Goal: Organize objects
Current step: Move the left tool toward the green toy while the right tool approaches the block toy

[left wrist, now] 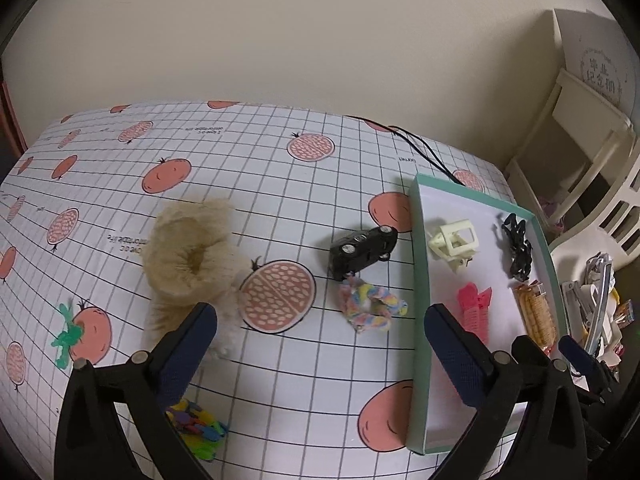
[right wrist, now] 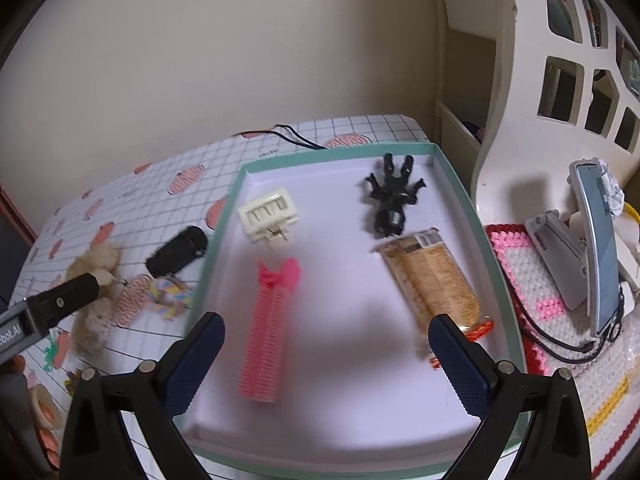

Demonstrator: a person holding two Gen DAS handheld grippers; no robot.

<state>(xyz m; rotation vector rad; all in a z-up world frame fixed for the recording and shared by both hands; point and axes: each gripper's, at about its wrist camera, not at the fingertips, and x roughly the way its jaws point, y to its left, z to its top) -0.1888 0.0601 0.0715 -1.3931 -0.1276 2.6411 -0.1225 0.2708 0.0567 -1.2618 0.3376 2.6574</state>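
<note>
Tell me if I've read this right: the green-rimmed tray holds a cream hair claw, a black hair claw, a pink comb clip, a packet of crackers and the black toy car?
Not quite. The black toy car lies on the tablecloth, outside the tray, as the left wrist view shows. The cream hair claw, black hair claw, pink comb clip and packet of crackers are inside.

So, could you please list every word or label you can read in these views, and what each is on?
"bot.AI": on the left gripper body, start cut off at the frame edge.
Round stamp of characters: on the white box, too blurred to read.
Small black print: on the tablecloth, too small to read.
Snack pack label: blurred, unreadable.
</note>
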